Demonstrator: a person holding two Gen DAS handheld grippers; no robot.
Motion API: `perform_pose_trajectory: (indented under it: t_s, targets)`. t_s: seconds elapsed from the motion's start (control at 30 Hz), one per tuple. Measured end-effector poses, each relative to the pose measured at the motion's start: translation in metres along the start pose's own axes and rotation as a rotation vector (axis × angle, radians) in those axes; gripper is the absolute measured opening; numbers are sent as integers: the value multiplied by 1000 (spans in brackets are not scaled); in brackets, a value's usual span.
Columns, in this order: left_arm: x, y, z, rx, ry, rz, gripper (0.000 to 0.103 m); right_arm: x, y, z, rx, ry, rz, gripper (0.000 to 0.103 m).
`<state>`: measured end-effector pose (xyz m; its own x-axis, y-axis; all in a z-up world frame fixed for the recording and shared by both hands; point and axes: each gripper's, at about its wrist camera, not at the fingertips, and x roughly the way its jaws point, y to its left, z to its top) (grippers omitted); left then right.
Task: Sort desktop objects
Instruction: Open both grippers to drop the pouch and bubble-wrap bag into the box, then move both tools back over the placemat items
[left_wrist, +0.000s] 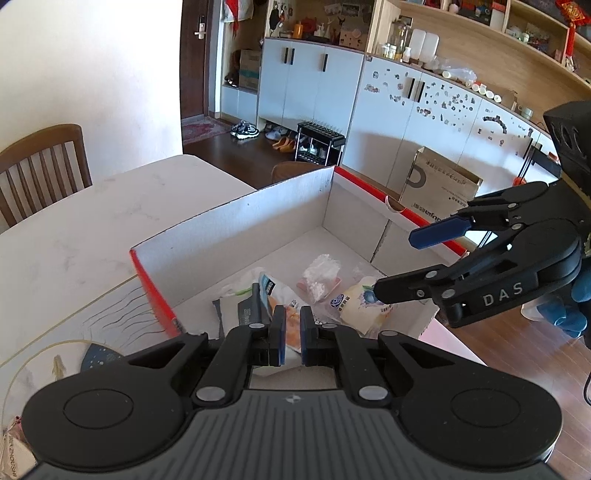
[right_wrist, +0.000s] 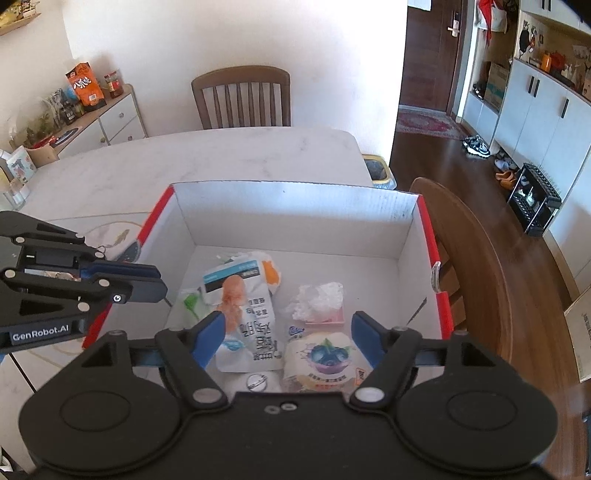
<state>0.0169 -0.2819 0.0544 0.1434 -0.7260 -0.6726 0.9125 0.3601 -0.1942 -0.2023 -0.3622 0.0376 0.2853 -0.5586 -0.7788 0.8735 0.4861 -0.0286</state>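
**Q:** Two views; what does the left wrist view show?

**A:** Left gripper (left_wrist: 293, 334), jaws nearly together with nothing between them, above the near wall of an open red-edged cardboard box (left_wrist: 280, 206) on a pale table (left_wrist: 92, 229). Bare box floor lies toward the far wall. The right gripper (left_wrist: 395, 264) enters from the right, marked "DAS".

**Q:** And the right wrist view?

**A:** Right gripper (right_wrist: 290, 336), jaws wide and empty, over the box (right_wrist: 295, 206). Inside lie a white snack packet (right_wrist: 251, 314) with printed characters, a blueberry-printed pack (right_wrist: 321, 363) and a crumpled clear wrapper (right_wrist: 319, 299). The left gripper (right_wrist: 147, 284) reads "GenRobot.AI".
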Motion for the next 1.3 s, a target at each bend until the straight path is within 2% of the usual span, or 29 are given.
perform_pose_trajectory:
  t_s: [0.1,0.13,0.17,0.3,0.47,0.6,0.9,1.0,1.03,1.13,1.3]
  targets:
    - [-8,4,-4,-4,-16,2,30,-3,6,-3,9,-13,10,78]
    - [-11,5,-6,-4,-24,-2,46,-5,8,-4,11,-19,10,80]
    - [-14,7,-6,-6,-30,-7,55,-6,10,-5,13,-24,9,80]
    - [-27,12,-12,-3,-46,-11,55,-12,17,-8,33,-36,14,80]
    - [-46,21,-21,-11,-80,0,70,-20,28,-12,48,-53,18,86]
    - [-61,27,-28,-17,-96,7,72,-25,42,-14,49,-68,13,88]
    - [-93,41,-54,-4,-128,38,85,-36,80,-17,54,-133,-17,91]
    - [-103,49,-64,-16,-129,43,95,-37,97,-17,39,-148,-14,91]
    - [-106,52,-68,-22,-134,49,102,-37,102,-17,35,-150,-13,91]
    - [-117,63,-79,-40,-153,85,103,-34,115,-16,35,-153,-9,91]
    - [-130,87,-99,-92,-134,139,103,-27,138,-17,59,-152,2,91]
